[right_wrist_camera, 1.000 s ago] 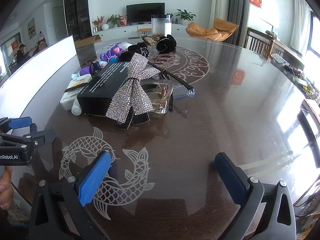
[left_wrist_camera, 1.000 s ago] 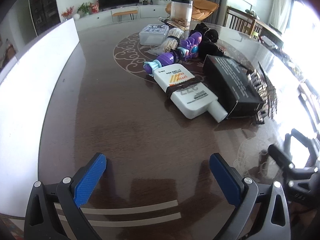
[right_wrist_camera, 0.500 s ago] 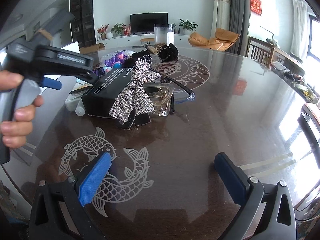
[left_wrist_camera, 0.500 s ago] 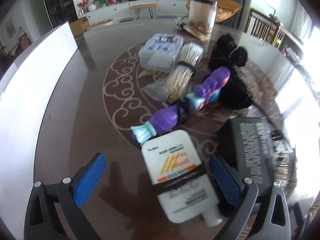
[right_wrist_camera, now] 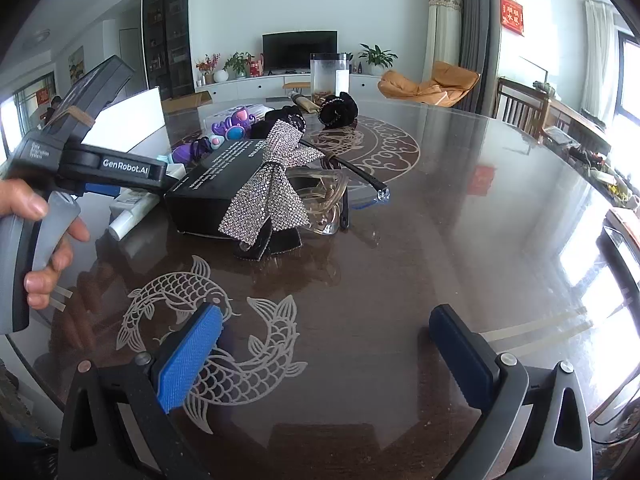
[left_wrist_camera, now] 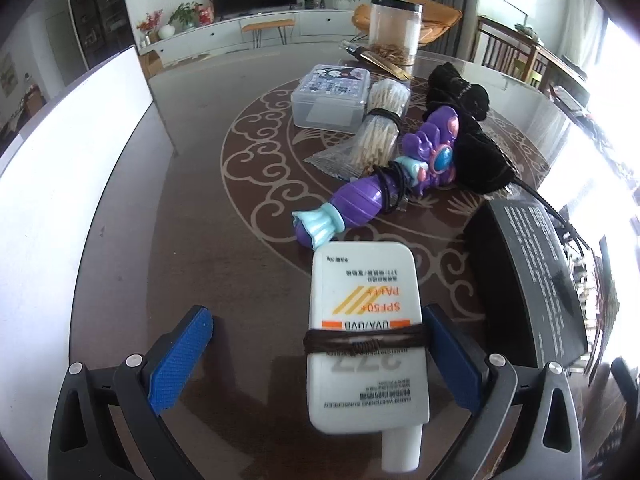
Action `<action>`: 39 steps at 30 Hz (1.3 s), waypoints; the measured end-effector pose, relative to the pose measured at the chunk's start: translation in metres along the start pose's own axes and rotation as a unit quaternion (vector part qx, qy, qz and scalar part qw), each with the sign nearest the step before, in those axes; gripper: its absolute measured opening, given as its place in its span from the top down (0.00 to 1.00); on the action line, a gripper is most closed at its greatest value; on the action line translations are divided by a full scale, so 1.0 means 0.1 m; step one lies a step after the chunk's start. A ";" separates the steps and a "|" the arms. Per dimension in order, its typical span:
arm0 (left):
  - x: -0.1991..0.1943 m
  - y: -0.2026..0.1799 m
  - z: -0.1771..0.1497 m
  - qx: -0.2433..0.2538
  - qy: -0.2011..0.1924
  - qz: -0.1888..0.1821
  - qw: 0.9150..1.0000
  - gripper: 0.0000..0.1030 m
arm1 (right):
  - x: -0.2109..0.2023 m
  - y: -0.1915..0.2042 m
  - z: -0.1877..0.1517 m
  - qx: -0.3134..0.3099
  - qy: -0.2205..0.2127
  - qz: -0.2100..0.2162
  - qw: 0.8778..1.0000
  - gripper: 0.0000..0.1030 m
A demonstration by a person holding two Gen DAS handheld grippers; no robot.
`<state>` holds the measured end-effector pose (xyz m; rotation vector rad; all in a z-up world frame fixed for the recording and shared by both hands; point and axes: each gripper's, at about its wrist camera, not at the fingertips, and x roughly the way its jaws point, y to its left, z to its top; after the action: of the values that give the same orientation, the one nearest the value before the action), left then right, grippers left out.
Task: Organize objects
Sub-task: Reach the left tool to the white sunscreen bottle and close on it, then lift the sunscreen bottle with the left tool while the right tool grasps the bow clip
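A white sunscreen tube (left_wrist_camera: pixel 366 332) with a brown hair tie around it lies on the dark table, cap toward me. My left gripper (left_wrist_camera: pixel 316 356) is open around it; the tube sits against the right finger, with a wide gap to the left finger. Behind it lie a purple toy (left_wrist_camera: pixel 384 188), a cotton swab bundle (left_wrist_camera: pixel 380 132) and a black box (left_wrist_camera: pixel 528 280). My right gripper (right_wrist_camera: pixel 324 344) is open and empty above the fish pattern. In the right wrist view the black box (right_wrist_camera: pixel 224 184) carries a rhinestone bow (right_wrist_camera: pixel 276 188), with clear glasses (right_wrist_camera: pixel 324 196) beside it.
A clear plastic case (left_wrist_camera: pixel 330 96), a tall clear jar (left_wrist_camera: pixel 394 28) and black cloth items (left_wrist_camera: pixel 476 148) sit further back. A white board (left_wrist_camera: pixel 60 168) stands along the table's left side. The left tool and hand (right_wrist_camera: pixel 44 200) show at left in the right wrist view.
My left gripper has moved forward and down over the table until the sunscreen tube lies between its fingers. The right gripper has stayed in place.
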<state>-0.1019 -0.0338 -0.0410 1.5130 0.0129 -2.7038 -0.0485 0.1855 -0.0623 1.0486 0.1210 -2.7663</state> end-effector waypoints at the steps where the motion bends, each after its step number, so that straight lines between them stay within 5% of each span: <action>1: -0.01 -0.03 -0.01 0.008 0.008 -0.005 1.000 0.00 | 0.00 0.00 0.00 -0.001 0.001 0.001 1.000 0.00; 2: -0.02 -0.04 -0.02 0.019 0.013 -0.010 1.000 0.03 | -0.01 0.00 -0.01 -0.001 0.002 0.002 1.000 0.00; 4: -0.12 -0.10 -0.05 0.045 -0.006 -0.024 0.999 0.47 | -0.03 0.00 -0.02 -0.001 0.009 0.002 1.000 0.00; 7: -0.26 -0.21 -0.11 0.084 -0.020 -0.009 0.996 0.48 | -0.04 -0.03 0.06 0.014 0.045 0.015 0.999 0.00; 11: -0.40 -0.11 -0.30 0.056 -0.023 -0.043 0.997 0.49 | -0.08 -0.10 0.43 0.065 0.038 0.103 0.992 0.00; 17: -0.59 0.03 -0.59 0.060 -0.028 -0.049 0.997 0.48 | 0.36 -0.12 0.95 0.094 0.068 0.115 0.987 0.02; 18: -0.59 0.06 -0.66 0.059 -0.029 -0.051 0.996 0.48 | 0.44 -0.13 0.95 0.096 0.076 0.116 0.986 0.05; 20: -0.59 0.14 -0.75 0.057 -0.029 -0.058 0.996 0.48 | 0.55 -0.17 0.90 0.104 0.102 0.124 0.982 0.39; 23: -0.62 0.21 -0.84 0.054 -0.030 -0.066 0.996 0.49 | 0.44 -0.26 0.77 0.120 0.104 0.121 0.980 0.52; 28: -0.60 0.20 -0.86 0.054 -0.039 -0.063 0.996 0.49 | 0.18 -0.28 0.56 0.099 0.127 0.098 0.982 0.50; 30: -0.59 0.20 -0.86 0.051 -0.044 -0.066 0.996 0.48 | 0.19 -0.25 0.56 0.077 0.131 0.074 0.986 0.19; 32: -0.59 0.20 -0.86 0.052 -0.045 -0.069 0.995 0.48 | 0.22 -0.21 0.60 0.053 0.122 0.053 0.990 0.08; 34: -0.61 0.22 -0.88 0.049 -0.043 -0.081 0.995 0.48 | 0.31 -0.17 0.62 0.037 0.121 0.051 0.991 0.08; 35: -0.62 0.24 -0.90 0.045 -0.042 -0.089 0.994 0.48 | 0.36 -0.14 0.62 0.027 0.124 0.056 0.990 0.16; 37: -0.66 0.28 -0.93 0.036 -0.041 -0.102 0.993 0.48 | 0.38 -0.13 0.59 0.020 0.131 0.049 0.990 0.49; 39: -0.75 0.32 -0.97 0.027 -0.046 -0.115 0.992 0.48 | 0.31 -0.17 0.58 0.045 0.132 0.060 0.988 0.49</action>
<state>0.0208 -0.0606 -0.0276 1.4845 0.1178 -2.9737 -0.1126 0.1892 -0.0395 1.3927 -0.0322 -2.5364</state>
